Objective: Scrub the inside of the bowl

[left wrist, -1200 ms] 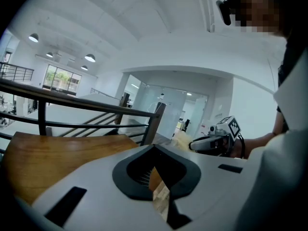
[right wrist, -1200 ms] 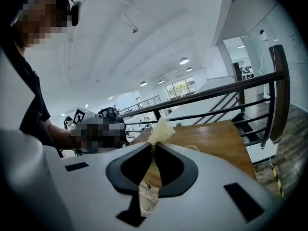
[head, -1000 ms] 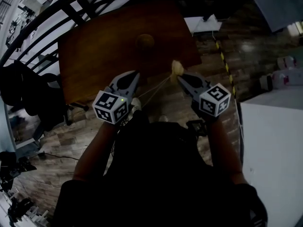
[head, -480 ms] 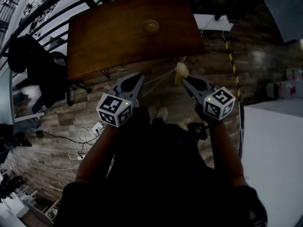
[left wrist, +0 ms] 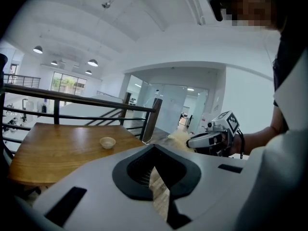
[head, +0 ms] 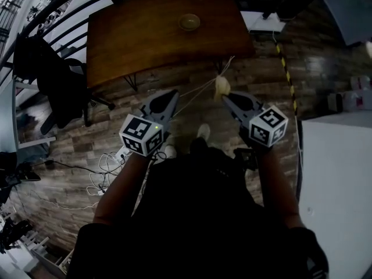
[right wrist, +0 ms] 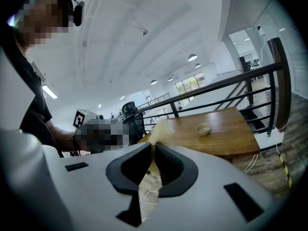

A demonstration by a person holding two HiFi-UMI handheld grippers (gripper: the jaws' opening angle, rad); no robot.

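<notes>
We see the grey left gripper point(head: 167, 97) w/ jaws pressed together & empty; the grey right gripper point(head: 225, 99) pinches a pale yellow fibrous scrub pad point(head: 221, 86). Small tan round bowl point(head: 189, 21) sits on the brown wooden table point(head: 133, 39), well apart from both.

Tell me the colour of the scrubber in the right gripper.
The scrubber is pale yellow; head view shows it best.

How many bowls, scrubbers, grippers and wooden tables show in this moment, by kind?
bowl: 1
scrubber: 1
grippers: 2 (left gripper, right gripper)
wooden table: 1
Total: 5
</notes>
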